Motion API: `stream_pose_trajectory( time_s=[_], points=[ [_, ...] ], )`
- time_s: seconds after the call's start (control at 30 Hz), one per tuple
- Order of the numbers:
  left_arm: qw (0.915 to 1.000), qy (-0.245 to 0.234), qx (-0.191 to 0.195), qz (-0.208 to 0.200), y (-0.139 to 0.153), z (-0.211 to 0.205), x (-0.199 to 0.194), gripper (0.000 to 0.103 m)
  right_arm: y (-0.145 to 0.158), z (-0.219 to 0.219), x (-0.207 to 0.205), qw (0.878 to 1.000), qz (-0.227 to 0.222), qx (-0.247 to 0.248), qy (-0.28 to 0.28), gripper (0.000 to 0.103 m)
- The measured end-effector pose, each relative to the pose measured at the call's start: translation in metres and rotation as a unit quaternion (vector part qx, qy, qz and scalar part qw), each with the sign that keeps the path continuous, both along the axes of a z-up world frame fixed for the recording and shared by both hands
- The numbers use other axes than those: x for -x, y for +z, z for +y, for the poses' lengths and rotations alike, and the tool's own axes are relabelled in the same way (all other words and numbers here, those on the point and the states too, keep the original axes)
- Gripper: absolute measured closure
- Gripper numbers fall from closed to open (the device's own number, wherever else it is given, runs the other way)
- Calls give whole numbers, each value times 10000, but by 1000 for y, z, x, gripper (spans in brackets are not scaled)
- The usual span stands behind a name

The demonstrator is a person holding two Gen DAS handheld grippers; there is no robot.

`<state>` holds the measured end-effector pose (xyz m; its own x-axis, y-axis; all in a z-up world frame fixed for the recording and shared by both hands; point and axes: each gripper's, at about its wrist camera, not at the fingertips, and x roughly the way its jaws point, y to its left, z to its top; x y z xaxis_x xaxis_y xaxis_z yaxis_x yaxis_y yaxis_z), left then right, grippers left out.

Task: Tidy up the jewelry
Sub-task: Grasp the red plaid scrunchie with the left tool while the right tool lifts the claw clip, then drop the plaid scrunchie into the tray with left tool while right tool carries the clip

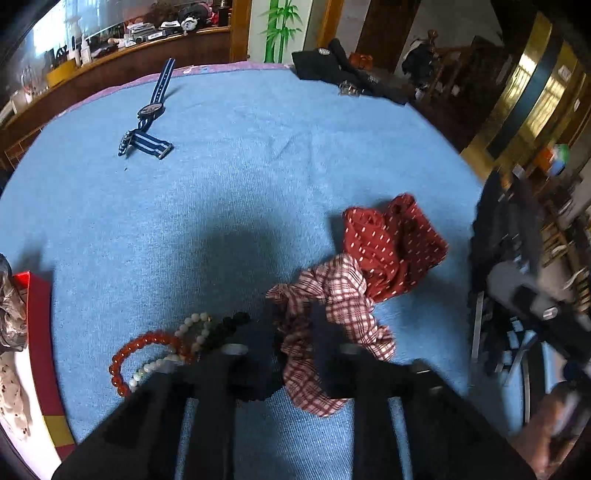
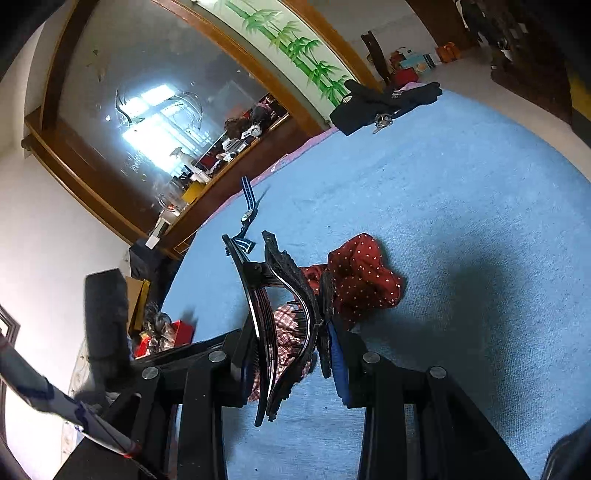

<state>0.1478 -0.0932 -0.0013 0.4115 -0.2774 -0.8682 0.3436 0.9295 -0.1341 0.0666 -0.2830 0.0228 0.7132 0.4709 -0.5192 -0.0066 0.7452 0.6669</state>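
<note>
Now — hair clip [image 2: 284, 325] between right fingers [image 2: 338, 365].

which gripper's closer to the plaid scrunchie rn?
Left. The left gripper has its fingers right at the plaid scrunchie; the right gripper is above it, shut on a black hair clip.

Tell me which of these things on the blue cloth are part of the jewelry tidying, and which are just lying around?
Part of the job:
- bead bracelets
- striped watch
- checked scrunchie
- red dotted scrunchie
- black hair clip, held in the right gripper
- red box

Just lying about:
- black gloves
- keys
- shelf clutter
</note>
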Motion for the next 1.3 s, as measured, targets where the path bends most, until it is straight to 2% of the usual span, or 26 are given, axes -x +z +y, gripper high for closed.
stream_pose_trajectory(
  time_s=[0.13, 0.3, 0.4, 0.73, 0.9, 1.07, 1.3],
  points=[
    [9994, -73, -51, -338, 8, -7, 11, 101, 2, 1, 1, 9999, -42, -104, -87, 66],
    [9988, -123, 183, -441, 24, -2, 20, 101, 6, -3, 4, 9996, -101, -161, -200, 66],
    [9980, -52, 279, -560, 38, 6, 29, 101, 7, -5, 7, 9993, -112, -287, -219, 66],
    [9931, 252, 512, -1026, 85, 56, 79, 100, 12, 8, 10, 9997, -224, -82, -14, 67],
    [9895, 514, 532, -1241, 102, 107, 106, 100, 13, 19, 9, 9995, -258, 87, 178, 66],
    [9840, 922, 525, -1431, 116, 179, 130, 100, 22, 53, 15, 9942, -528, 504, 787, 66],
    [9750, 1612, 365, -1484, 114, 286, 150, 100, 35, 119, 28, 9877, -611, 326, 1401, 66]
  ],
)
